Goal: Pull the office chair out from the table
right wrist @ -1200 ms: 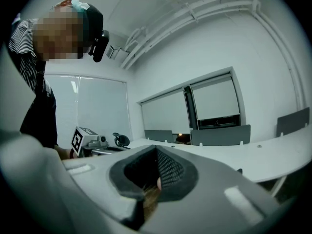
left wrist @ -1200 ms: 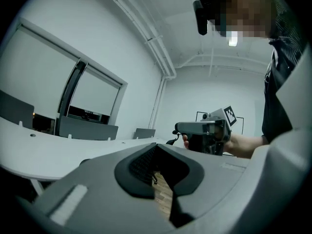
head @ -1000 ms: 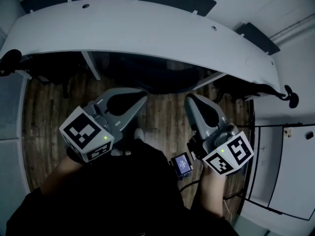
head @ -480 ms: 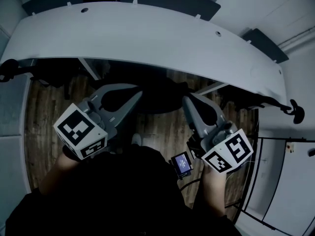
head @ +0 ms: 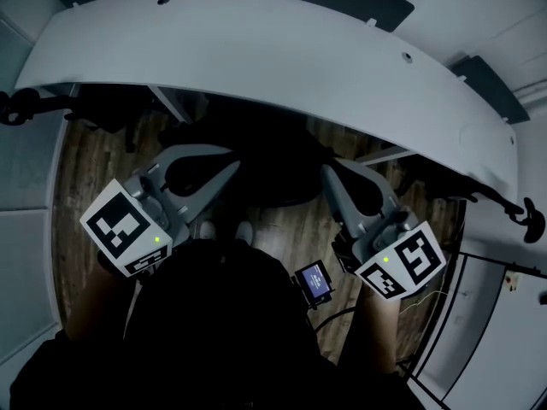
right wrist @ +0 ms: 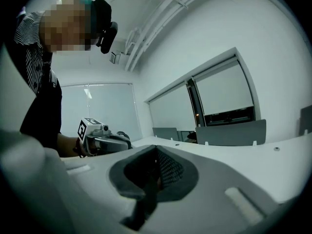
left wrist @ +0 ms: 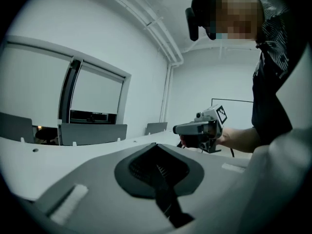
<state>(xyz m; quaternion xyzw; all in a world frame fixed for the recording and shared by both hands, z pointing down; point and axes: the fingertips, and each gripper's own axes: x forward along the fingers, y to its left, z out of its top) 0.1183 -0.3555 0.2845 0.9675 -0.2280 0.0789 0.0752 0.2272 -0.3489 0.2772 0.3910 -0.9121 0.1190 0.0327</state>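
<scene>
Head view: chair [head: 273, 156] sat tucked under the table [head: 256, 49] edge, straight ahead, w/ L gripper [head: 229, 169] and R gripper [head: 328, 174] near its two sides; whether either touched it could not be told. Both grippers' jaws were pressed together w/ nothing between them. Task judged barely begun: no grip on chair, pull-out not yet done. Left to do: open jaws, take the chair, draw it back from table.

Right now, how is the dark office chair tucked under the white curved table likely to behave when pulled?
The dark office chair probably glides easily: the wood-plank floor looks smooth, though its wheels are hidden. It sits partly under the white curved table, so it could snag there.
</scene>
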